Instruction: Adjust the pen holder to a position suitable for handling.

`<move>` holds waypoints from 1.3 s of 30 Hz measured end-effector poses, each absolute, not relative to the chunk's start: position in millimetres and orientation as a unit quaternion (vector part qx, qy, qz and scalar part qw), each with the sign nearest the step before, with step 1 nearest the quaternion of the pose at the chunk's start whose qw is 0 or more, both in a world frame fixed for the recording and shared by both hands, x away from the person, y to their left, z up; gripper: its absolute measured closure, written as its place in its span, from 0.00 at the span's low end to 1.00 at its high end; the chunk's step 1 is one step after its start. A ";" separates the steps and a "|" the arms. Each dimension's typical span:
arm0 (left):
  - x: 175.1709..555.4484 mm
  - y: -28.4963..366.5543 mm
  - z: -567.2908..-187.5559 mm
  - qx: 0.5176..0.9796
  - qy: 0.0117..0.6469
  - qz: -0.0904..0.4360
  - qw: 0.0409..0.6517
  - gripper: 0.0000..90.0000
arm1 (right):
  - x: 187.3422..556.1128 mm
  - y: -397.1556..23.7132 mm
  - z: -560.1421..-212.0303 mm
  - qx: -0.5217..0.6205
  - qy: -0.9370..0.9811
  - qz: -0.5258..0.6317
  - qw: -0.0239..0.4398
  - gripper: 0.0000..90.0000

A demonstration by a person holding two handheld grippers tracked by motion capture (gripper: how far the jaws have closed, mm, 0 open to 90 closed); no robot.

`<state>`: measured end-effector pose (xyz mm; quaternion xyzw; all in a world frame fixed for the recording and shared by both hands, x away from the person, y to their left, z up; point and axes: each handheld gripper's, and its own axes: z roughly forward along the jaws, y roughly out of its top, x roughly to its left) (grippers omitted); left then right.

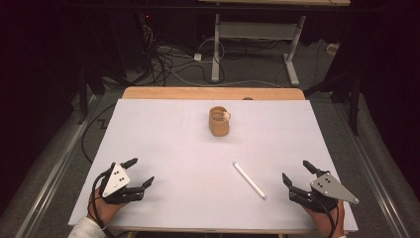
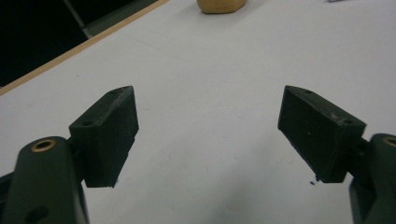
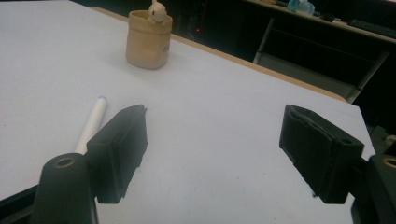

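- I have the left gripper low over the near left corner of the sheet, hand under it, jaws pointing forward and toward the middle. The jaws stand wide apart with nothing between them; bare sheet shows in the gap in the left gripper view.
- The right gripper mirrors it at the near right corner, angled forward and inward. Its jaws are likewise spread, gripping nothing.
- The pen lies flat on the sheet just left of the right gripper, apart from it, running diagonally. In the right gripper view it sits beside the left jaw, not between the two.
- The cup stands upright near the far edge, about centre, well apart from both grippers; a small pale object rests at its rim.
- The white sheet covers a wooden table.
- Beyond: dark floor, loose cables, a white desk frame.
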<state>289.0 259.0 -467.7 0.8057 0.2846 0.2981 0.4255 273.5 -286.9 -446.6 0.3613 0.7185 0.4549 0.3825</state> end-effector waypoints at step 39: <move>293.4 258.4 -468.9 0.808 0.286 0.301 0.418 0.22 | 313.1 -279.5 -448.6 0.360 0.737 0.446 0.359 0.71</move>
